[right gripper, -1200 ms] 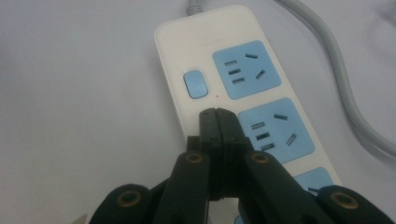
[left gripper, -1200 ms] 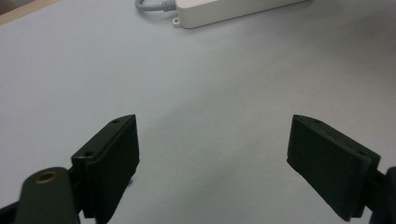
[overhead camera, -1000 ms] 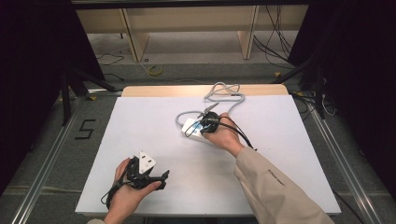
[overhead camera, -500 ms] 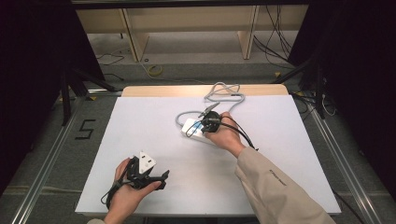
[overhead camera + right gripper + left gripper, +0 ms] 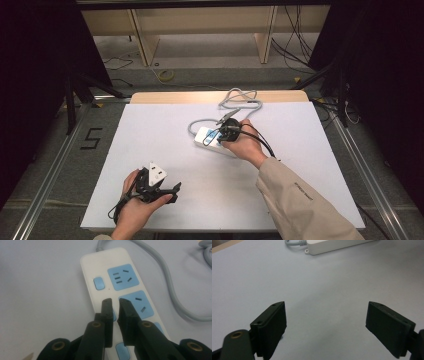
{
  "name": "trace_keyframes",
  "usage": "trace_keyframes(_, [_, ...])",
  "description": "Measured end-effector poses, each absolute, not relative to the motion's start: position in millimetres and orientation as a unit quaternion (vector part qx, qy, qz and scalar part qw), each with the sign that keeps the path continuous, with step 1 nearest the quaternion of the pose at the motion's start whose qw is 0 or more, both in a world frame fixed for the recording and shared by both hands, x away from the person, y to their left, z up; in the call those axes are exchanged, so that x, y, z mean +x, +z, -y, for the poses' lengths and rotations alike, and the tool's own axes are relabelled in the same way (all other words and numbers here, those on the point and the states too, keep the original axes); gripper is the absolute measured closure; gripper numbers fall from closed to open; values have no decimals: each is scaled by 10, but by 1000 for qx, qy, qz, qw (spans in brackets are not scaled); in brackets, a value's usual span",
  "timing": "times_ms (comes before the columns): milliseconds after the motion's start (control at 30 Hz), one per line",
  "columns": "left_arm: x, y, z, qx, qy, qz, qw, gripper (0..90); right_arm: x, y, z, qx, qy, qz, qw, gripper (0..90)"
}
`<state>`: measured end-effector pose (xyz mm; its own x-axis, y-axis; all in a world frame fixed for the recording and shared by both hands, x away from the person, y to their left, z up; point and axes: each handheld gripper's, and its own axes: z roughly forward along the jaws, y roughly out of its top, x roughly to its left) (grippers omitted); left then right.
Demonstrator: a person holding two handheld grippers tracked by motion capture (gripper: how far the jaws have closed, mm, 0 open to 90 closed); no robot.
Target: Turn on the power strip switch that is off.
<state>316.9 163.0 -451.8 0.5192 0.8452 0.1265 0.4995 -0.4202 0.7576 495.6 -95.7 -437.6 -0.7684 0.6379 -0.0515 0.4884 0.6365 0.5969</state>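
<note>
A white power strip with blue sockets and blue switches lies on the white table top, right of centre. Its grey cable loops toward the far edge. My right gripper hangs over the strip, jaws nearly together with nothing between them. In the right gripper view, the tips sit just above the strip, beside the second socket and over a partly hidden blue switch. My left gripper rests near the front left, open and empty, pointing toward the strip.
The grey cable curves along the strip's right side. A bare wooden strip runs along the table's far edge, with shelving legs and floor cables beyond. A "5" mark is on the floor at the left.
</note>
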Motion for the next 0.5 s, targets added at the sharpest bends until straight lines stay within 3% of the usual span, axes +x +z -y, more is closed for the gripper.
trace_keyframes(500, [3166,-4517,-1632,801,256,-422,338,164,4887,-4310,1315,319,307,-887,130,645])
